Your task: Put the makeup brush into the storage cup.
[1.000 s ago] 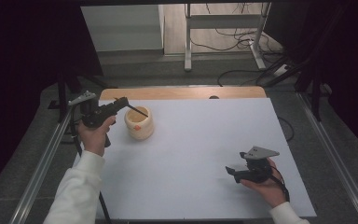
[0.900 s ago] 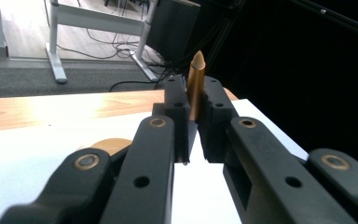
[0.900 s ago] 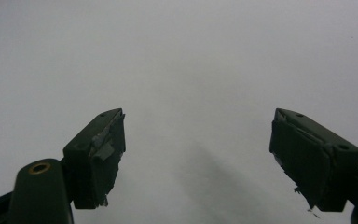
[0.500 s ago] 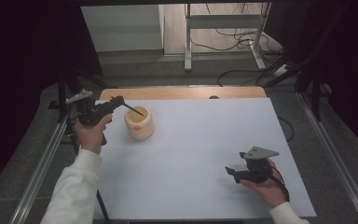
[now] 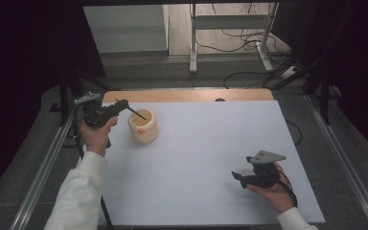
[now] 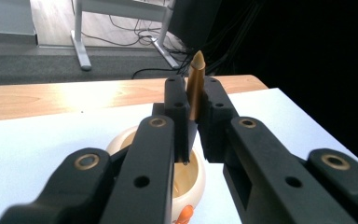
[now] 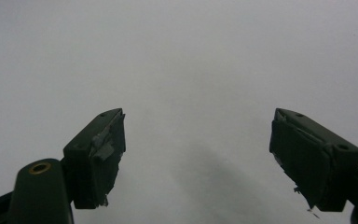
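Left gripper view: our left tongs (image 6: 193,135) pinch a slim brown pointed stick (image 6: 196,84) above the cream round ceramic cup (image 5: 143,126) on the white counter (image 5: 211,158); we should lower it centred, avoiding the rim; right tongs (image 7: 219,158) spread, idle.

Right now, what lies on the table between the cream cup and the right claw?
Nothing: in the high view, only bare white table stretches between the cream cup and the open right claw.

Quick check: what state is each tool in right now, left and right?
Left tool: shut on a thin brown stick, held above the cream cup.
Right tool: open, holding nothing, over the white table.
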Available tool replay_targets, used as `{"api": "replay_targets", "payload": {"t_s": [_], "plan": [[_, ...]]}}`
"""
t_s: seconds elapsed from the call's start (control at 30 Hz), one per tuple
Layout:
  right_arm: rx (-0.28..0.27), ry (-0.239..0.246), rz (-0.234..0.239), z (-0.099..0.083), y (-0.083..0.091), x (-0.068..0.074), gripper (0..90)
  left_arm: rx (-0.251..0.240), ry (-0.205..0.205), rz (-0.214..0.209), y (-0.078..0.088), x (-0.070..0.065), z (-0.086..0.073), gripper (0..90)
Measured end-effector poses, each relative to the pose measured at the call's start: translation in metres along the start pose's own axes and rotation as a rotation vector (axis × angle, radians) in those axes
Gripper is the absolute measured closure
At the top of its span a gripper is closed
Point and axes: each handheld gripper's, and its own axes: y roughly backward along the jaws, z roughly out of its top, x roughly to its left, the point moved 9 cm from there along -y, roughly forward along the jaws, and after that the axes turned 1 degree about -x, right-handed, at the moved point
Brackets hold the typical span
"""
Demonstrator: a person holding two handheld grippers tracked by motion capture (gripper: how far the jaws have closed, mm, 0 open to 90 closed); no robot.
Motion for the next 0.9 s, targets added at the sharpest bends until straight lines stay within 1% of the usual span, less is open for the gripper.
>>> {"api": "replay_targets", "payload": {"t_s": [0.17, 0.3, 0.9], "plan": [[0.001, -0.001, 0.0, 0.0, 0.0, 0.0, 18.9, 0.03, -0.01, 0.017, -0.008, 0.003, -0.005, 83.7], [0.004, 0.001, 0.001, -0.001, 0.0, 0.0, 18.9, 0.04, -0.013, 0.02, -0.012, 0.004, -0.007, 83.6], [0.006, 0.002, -0.002, -0.001, -0.001, 0.0, 18.9, 0.08, 0.002, 0.025, -0.027, 0.009, -0.022, 83.6]]}}
